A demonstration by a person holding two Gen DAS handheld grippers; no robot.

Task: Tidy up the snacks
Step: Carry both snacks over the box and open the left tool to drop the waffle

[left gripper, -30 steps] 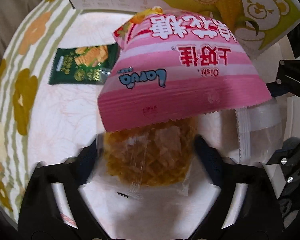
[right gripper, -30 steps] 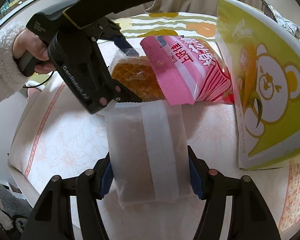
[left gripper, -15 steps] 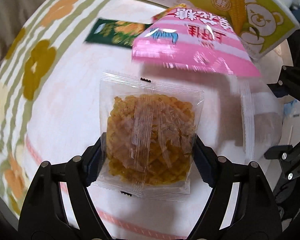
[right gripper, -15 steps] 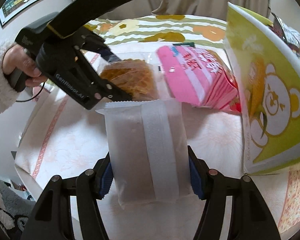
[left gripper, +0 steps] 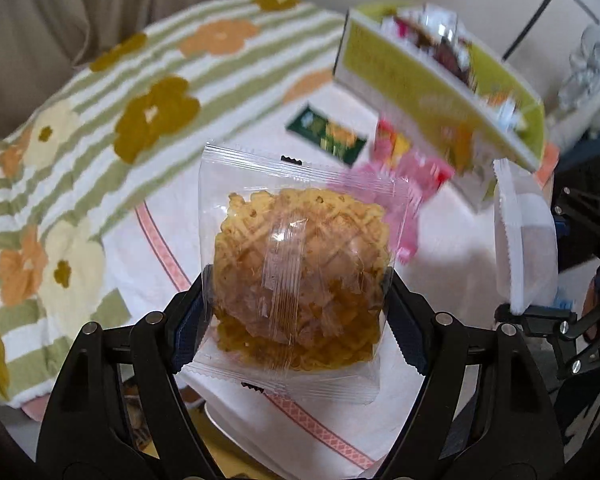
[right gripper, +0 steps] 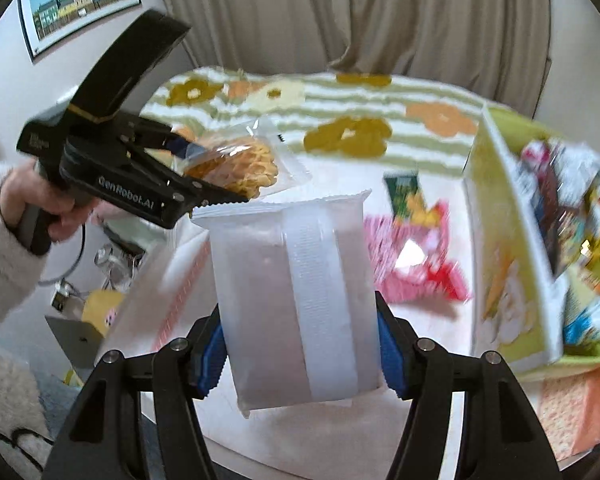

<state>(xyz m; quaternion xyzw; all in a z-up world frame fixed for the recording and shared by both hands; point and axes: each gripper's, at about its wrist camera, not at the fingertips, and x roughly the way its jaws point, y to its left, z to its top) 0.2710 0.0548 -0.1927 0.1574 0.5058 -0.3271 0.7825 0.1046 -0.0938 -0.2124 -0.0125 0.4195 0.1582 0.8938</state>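
We hold the waffle packet [left gripper: 300,276] clamped in the left claw [left gripper: 300,320], the white packet [right gripper: 296,304] clamped in the right claw [right gripper: 300,364]; the box [right gripper: 500,240] lies to the right, nearer the right claw.

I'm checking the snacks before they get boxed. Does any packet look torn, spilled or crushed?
Nothing stands out. The clear waffle-cookie packet in the left gripper looks sealed, cookie whole. The frosted white packet in the right gripper looks intact. The pink bag on the table is too blurred to judge.
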